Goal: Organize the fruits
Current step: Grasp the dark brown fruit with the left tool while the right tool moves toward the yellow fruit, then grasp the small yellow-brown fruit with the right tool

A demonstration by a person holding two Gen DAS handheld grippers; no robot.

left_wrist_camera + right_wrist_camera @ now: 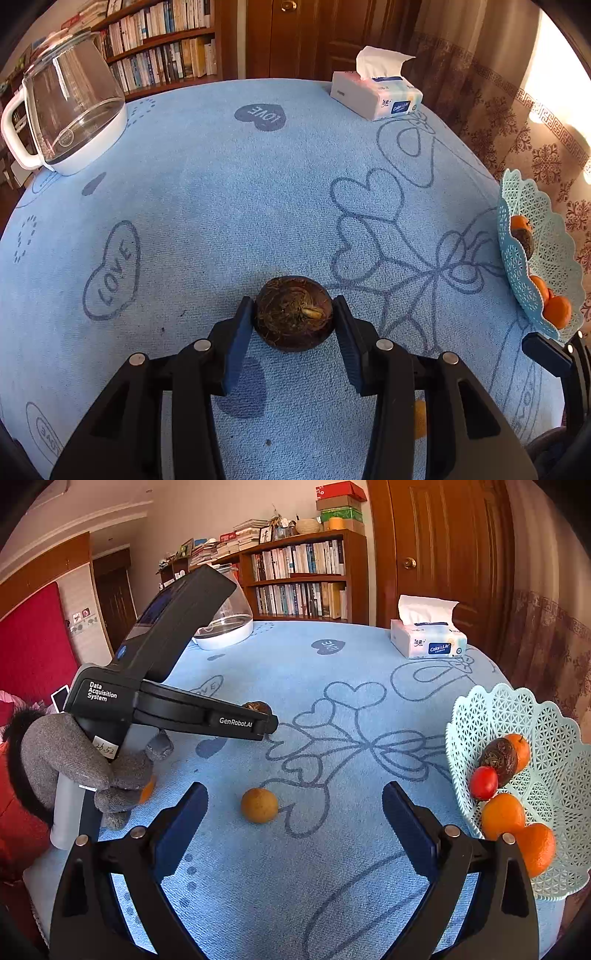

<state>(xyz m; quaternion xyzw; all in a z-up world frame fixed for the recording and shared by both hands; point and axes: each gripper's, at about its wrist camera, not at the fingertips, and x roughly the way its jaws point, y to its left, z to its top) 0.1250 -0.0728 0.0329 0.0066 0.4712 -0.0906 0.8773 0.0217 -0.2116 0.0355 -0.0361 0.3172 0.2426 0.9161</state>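
Worktop under a blue towel cloth; pale lattice basket at its right edge holds oranges, a red fruit and a dark brown one. Left hand-held gripper, in a grey-gloved hand, has both pads pressed on the sides of a dark, hairy brown fruit that sits on the cloth near the front. Right hand-held gripper is spread wide and empty, a small tan round fruit on the cloth between its fingers, touching neither.
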